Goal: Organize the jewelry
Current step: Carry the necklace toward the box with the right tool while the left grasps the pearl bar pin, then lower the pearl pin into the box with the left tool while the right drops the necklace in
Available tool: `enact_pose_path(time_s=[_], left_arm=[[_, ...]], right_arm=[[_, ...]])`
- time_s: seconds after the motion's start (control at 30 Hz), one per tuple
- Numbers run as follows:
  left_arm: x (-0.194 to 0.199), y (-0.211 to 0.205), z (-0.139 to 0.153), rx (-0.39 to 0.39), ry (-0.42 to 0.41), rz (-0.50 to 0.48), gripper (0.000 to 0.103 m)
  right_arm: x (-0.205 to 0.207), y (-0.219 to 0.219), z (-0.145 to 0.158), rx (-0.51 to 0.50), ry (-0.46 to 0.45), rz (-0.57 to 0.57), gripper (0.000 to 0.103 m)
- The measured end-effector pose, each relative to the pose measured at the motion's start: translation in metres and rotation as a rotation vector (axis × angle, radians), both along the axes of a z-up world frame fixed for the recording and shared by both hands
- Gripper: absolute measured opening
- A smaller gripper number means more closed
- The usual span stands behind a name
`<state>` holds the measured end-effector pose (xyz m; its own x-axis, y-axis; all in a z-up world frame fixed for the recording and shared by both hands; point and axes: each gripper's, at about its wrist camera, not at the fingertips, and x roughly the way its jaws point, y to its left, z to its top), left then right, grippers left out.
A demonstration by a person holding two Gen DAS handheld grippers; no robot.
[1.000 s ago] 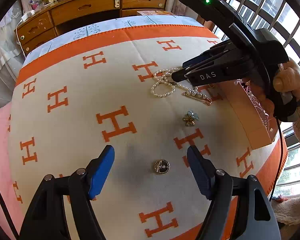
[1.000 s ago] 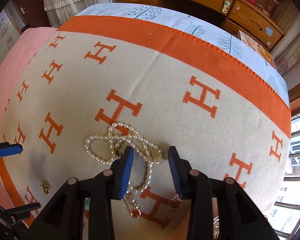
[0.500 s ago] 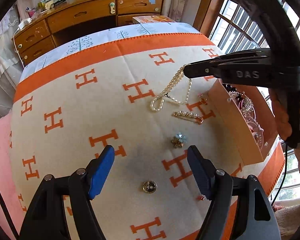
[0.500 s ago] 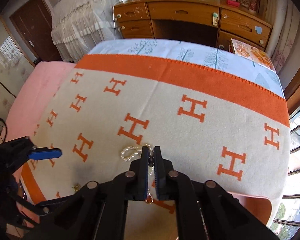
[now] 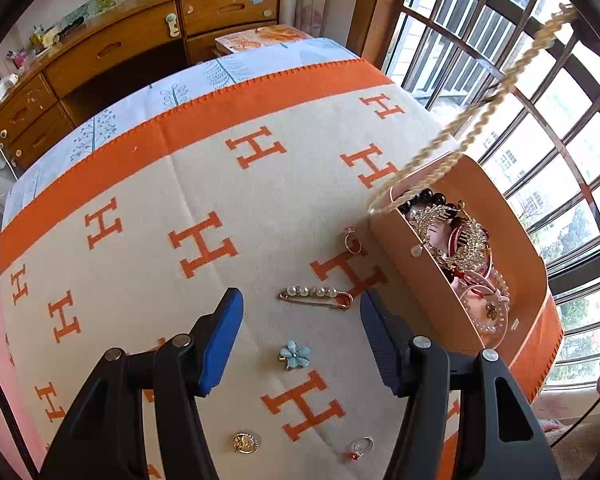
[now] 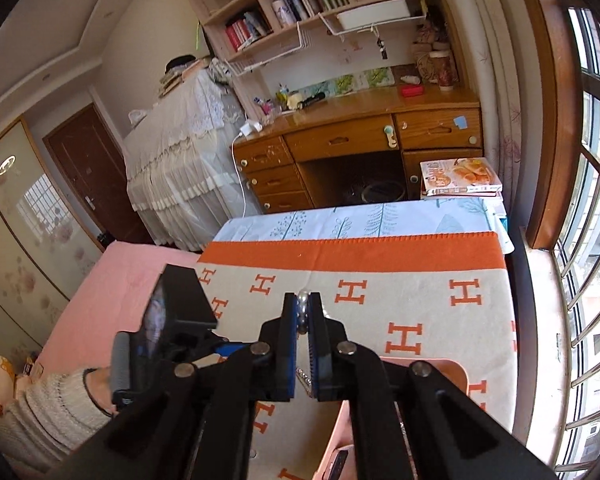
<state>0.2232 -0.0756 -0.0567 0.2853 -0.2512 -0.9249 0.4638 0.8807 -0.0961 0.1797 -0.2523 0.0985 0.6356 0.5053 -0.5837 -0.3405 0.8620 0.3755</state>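
Note:
My left gripper (image 5: 302, 340) is open above the H-patterned blanket (image 5: 204, 184), over a pearl safety-pin brooch (image 5: 315, 297) and a blue flower brooch (image 5: 294, 355). My right gripper (image 6: 303, 312) is shut on the pearl necklace (image 5: 480, 108), which hangs in a long strand with its lower end at the rim of the orange jewelry box (image 5: 512, 216). The box holds several hair combs and bracelets. A ring (image 5: 353, 242) lies beside the box. A gold button (image 5: 245, 443) and a red-stone ring (image 5: 361, 449) lie near the front edge.
A wooden desk (image 6: 364, 140) with drawers stands beyond the bed. A window with bars (image 5: 540, 80) is on the right. A pink sheet (image 6: 112, 280) lies to the left. The person's left hand (image 6: 60, 396) holds the other gripper.
My right gripper closed on the pearl necklace and lifted it off the blanket, high over the box. My left gripper moved forward past the gold button toward the brooches.

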Motion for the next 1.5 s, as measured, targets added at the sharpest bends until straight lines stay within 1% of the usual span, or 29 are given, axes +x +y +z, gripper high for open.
enact_pose_path(time_s=[0.07, 0.17, 0.2, 0.33, 0.37, 0.4, 0.43, 0.57, 0.6, 0.7, 0.77, 0.87, 0.97, 1.03, 1.13, 1.17, 1.2, 1.23, 1.3, 1.43, 1.5], left_arm=[[0.006, -0.002, -0.007, 0.003, 0.034, 0.012, 0.059], [0.014, -0.004, -0.015, -0.017, 0.082, 0.037, 0.059], [0.016, -0.005, -0.019, -0.019, 0.098, 0.046, 0.059], [0.021, -0.004, -0.03, 0.01, 0.164, 0.113, 0.058], [0.022, -0.003, -0.031, 0.006, 0.178, 0.137, 0.055], [0.024, -0.002, -0.032, -0.007, 0.195, 0.154, 0.048], [0.024, -0.001, -0.032, -0.024, 0.214, 0.169, 0.043], [0.026, -0.002, -0.037, -0.039, 0.246, 0.229, 0.041], [0.026, -0.002, -0.04, -0.043, 0.262, 0.249, 0.04], [0.028, -0.001, -0.047, -0.072, 0.313, 0.302, 0.032], [0.028, -0.001, -0.05, -0.076, 0.326, 0.335, 0.031], [0.031, -0.002, -0.053, -0.083, 0.327, 0.39, 0.031], [0.036, -0.003, -0.056, -0.088, 0.326, 0.424, 0.031], [0.039, -0.009, -0.056, -0.067, 0.315, 0.427, 0.031], [0.039, -0.021, -0.055, 0.0, 0.277, 0.407, 0.03], [0.04, -0.026, -0.055, 0.023, 0.261, 0.399, 0.027], [0.041, -0.033, -0.054, 0.049, 0.241, 0.392, 0.017], [0.04, -0.036, -0.054, 0.066, 0.227, 0.385, 0.01], [0.039, -0.04, -0.053, 0.078, 0.211, 0.373, 0.005], [0.034, -0.038, -0.051, 0.047, 0.206, 0.363, 0.005], [0.03, -0.037, -0.046, 0.041, 0.187, 0.357, 0.005]], right_arm=[[-0.008, -0.014, 0.012, 0.028, -0.03, -0.024, 0.004], [-0.021, -0.032, 0.025, 0.06, -0.07, -0.049, 0.004], [-0.024, -0.036, 0.028, 0.069, -0.079, -0.056, 0.004], [-0.037, -0.05, 0.03, 0.088, -0.095, -0.079, 0.005], [-0.039, -0.052, 0.029, 0.087, -0.095, -0.087, 0.005], [-0.041, -0.054, 0.027, 0.094, -0.093, -0.092, 0.005], [-0.042, -0.056, 0.025, 0.103, -0.089, -0.094, 0.005], [-0.046, -0.062, 0.016, 0.124, -0.075, -0.087, 0.005], [-0.046, -0.063, 0.013, 0.127, -0.069, -0.085, 0.005], [-0.048, -0.065, 0.007, 0.129, -0.053, -0.081, 0.005], [-0.05, -0.067, 0.002, 0.137, -0.042, -0.08, 0.005], [-0.055, -0.069, -0.004, 0.141, -0.036, -0.082, 0.005], [-0.058, -0.071, -0.01, 0.144, -0.024, -0.078, 0.005], [-0.058, -0.071, -0.014, 0.135, -0.017, -0.078, 0.005], [-0.061, -0.071, -0.021, 0.11, -0.006, -0.084, 0.005], [-0.06, -0.071, -0.024, 0.108, 0.002, -0.081, 0.005], [-0.06, -0.072, -0.027, 0.105, 0.01, -0.081, 0.005], [-0.062, -0.071, -0.03, 0.101, 0.013, -0.083, 0.005], [-0.063, -0.073, -0.035, 0.104, 0.023, -0.086, 0.005], [-0.065, -0.077, -0.043, 0.114, 0.038, -0.089, 0.005], [-0.064, -0.079, -0.046, 0.115, 0.044, -0.09, 0.005]])
